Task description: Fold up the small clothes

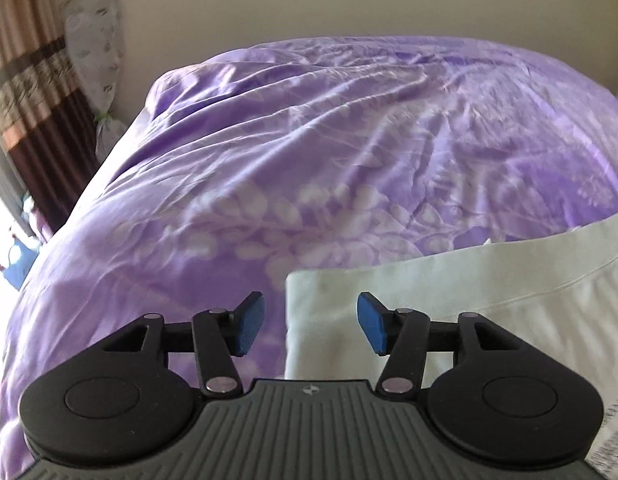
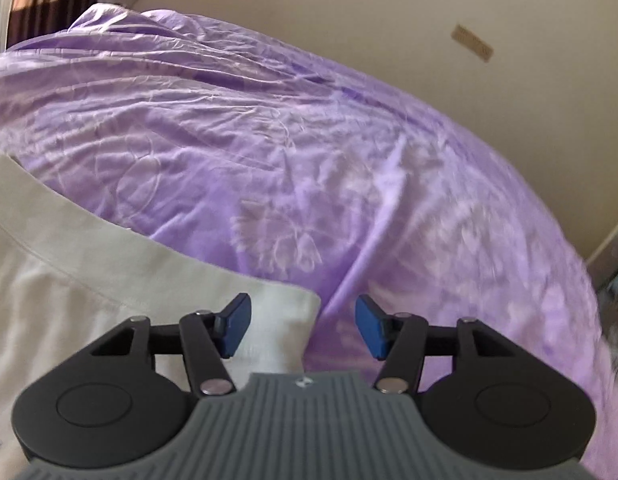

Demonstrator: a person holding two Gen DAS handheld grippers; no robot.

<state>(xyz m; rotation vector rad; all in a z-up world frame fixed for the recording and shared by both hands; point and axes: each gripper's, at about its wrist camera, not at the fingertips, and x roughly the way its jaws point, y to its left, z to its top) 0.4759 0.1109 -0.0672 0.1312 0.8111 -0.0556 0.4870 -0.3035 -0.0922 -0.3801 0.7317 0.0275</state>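
Observation:
A white garment (image 1: 461, 288) lies flat on a purple floral bedspread (image 1: 309, 140), with a stitched hem band along its far edge. In the left wrist view its left corner sits under my left gripper (image 1: 311, 322), whose blue pads stand apart above the cloth with nothing pressed between them. In the right wrist view the same white garment (image 2: 89, 264) fills the lower left, and its right corner lies below my right gripper (image 2: 303, 326). That gripper is open too, its left pad over the cloth and its right pad over the bedspread (image 2: 309, 152).
A brown striped curtain (image 1: 33, 92) and a white wrapped bundle (image 1: 97, 52) stand at the bed's far left corner. A beige wall (image 2: 389, 8) runs behind the bed. The bed's right edge drops off near dark clutter (image 2: 617, 280).

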